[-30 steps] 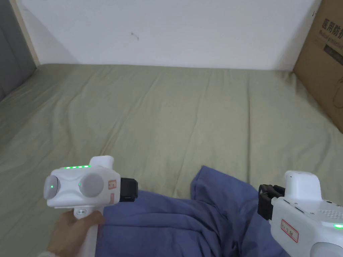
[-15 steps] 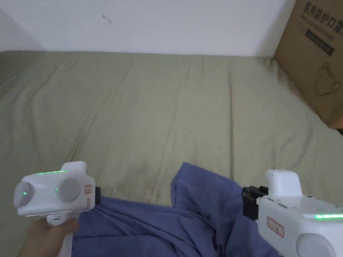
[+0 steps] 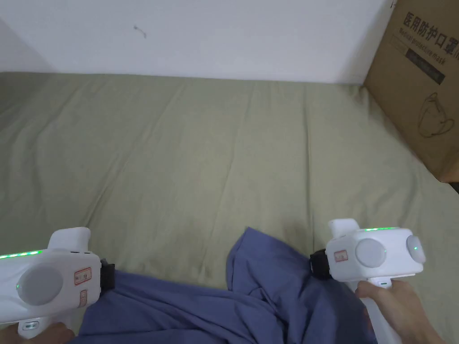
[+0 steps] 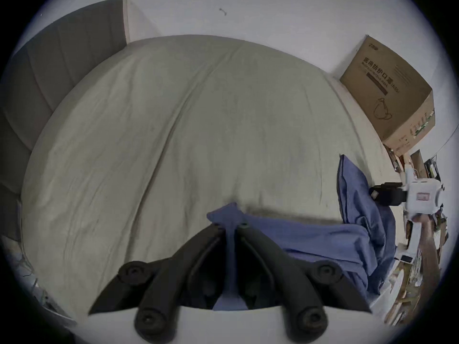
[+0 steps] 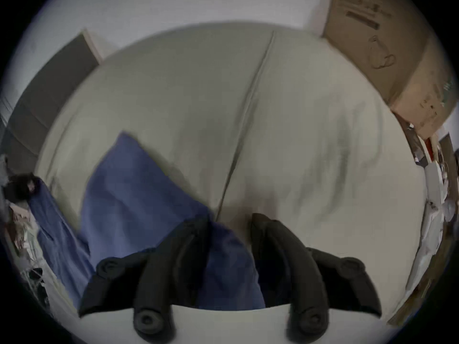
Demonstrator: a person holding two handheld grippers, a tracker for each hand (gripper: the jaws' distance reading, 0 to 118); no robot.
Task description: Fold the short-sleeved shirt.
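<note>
We are barely started: the shirt [image 3: 251,300] lies bunched and creased at the near edge of the bed [image 3: 215,152], with no flat panel or fold yet, so we judge spreading, sleeves and body folds all remain. Our left gripper [image 4: 229,225] has its jaws together, clamped on a pinch of blue cloth. Our right gripper [image 5: 229,221] has its jaws apart, cloth lying between them but not pressed. A box [image 3: 421,76] stands at the far right; it bears printed characters and a mask drawing, which we leave unread. Small red-framed stickers on both tools are too small to tell.
</note>
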